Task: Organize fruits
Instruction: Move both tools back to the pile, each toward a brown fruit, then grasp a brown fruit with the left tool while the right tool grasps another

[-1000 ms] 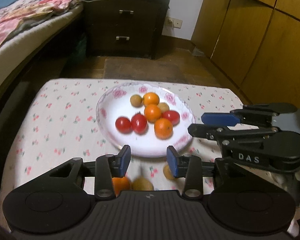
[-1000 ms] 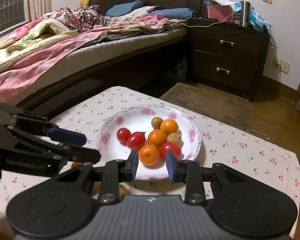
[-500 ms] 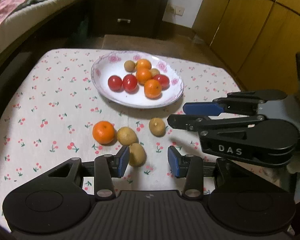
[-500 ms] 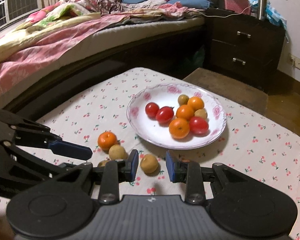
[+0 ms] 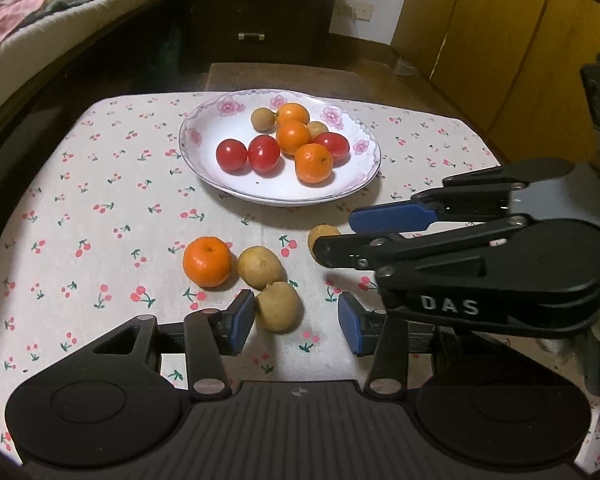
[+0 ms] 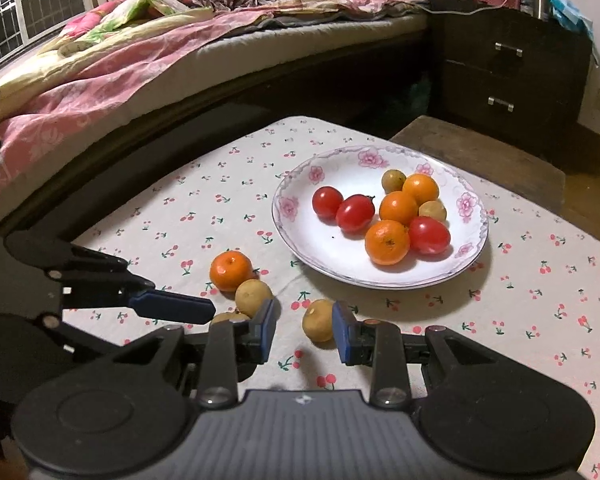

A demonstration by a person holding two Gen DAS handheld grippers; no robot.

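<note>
A white flowered plate (image 5: 228, 132) (image 6: 320, 242) holds several oranges, red tomatoes and small brown fruits. In front of it on the cherry-print cloth lie an orange (image 5: 207, 261) (image 6: 231, 265) and three brown fruits. My left gripper (image 5: 296, 326) hangs low over the cloth with its jaws opening. One brown fruit (image 5: 278, 306) sits between them beside the left pad, ungripped. My right gripper (image 6: 305, 330) is open around another brown fruit (image 6: 320, 320), which sits near its right pad. The third brown fruit (image 5: 260, 267) (image 6: 254, 296) lies next to the orange.
The small table's cloth (image 5: 100, 184) ends at edges on the left and far side. A bed (image 6: 140, 60) runs along the left, a dark nightstand (image 6: 508, 72) stands behind, and wooden wardrobe doors (image 5: 520, 40) are at the right. The right gripper's fingers (image 5: 392, 218) cross the left wrist view.
Both grippers have sunk toward the cloth and tipped downward. The loose fruits in front of the plate now lie between their fingers. The left jaws stand a little wider.
</note>
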